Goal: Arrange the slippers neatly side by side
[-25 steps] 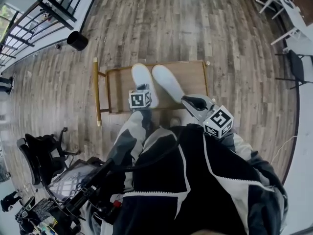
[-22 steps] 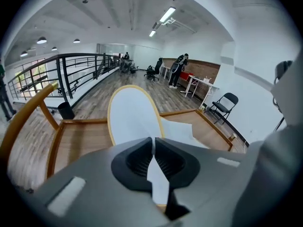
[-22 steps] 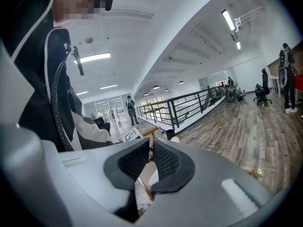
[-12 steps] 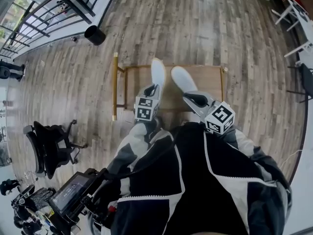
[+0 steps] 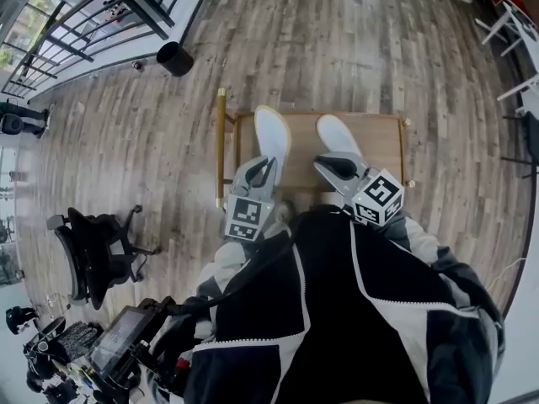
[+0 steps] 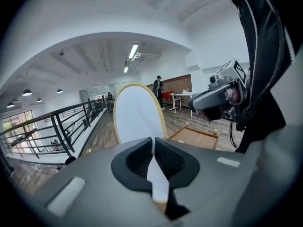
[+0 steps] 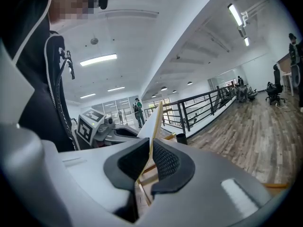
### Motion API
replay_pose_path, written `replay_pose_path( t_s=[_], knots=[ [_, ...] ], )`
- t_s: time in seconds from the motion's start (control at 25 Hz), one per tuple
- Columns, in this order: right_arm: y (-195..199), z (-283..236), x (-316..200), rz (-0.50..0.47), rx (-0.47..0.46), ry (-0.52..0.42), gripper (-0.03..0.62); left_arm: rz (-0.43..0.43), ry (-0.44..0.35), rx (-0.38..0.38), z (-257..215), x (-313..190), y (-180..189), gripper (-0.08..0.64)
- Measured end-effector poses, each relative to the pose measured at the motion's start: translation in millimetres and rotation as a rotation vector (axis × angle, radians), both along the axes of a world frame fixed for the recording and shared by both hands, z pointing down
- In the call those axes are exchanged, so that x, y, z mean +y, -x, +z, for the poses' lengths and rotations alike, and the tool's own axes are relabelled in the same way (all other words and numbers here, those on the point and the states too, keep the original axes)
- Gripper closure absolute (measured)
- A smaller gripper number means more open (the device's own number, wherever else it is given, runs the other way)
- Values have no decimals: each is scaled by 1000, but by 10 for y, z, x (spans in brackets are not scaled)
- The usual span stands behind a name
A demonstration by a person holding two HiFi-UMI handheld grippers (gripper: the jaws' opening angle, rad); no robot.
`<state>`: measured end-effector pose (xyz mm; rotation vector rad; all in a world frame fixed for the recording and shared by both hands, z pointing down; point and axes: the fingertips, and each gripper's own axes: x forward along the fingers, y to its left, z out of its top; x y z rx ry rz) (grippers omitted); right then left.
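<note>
The left gripper has come up and back toward the person, and it has rolled, so its marker cube now sits nearer the dark jacket. With it the left slipper has risen off the low wooden table. That slipper now points straight to the far side instead of leaning right. The gap to the right slipper has widened. The two lay almost touching before and are now clearly apart.

The slippers are white with yellow-tan rims — the table light brown, the floor grey-brown planks.
</note>
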<state>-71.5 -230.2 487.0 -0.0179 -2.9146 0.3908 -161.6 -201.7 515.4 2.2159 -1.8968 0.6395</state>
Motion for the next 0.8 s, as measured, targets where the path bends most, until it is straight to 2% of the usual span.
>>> replay_pose_path(
  t_s=[0.2,0.52,0.8],
  knots=[
    [508,81,141,13,19,7,568,-3,8,33,91,247,503,529],
    [538,81,121,36,13,10,568,11,11,110,103,216,438,529],
    [558,44,56,87,23,14,568,-11,78,197,287,111,624,529]
  ],
)
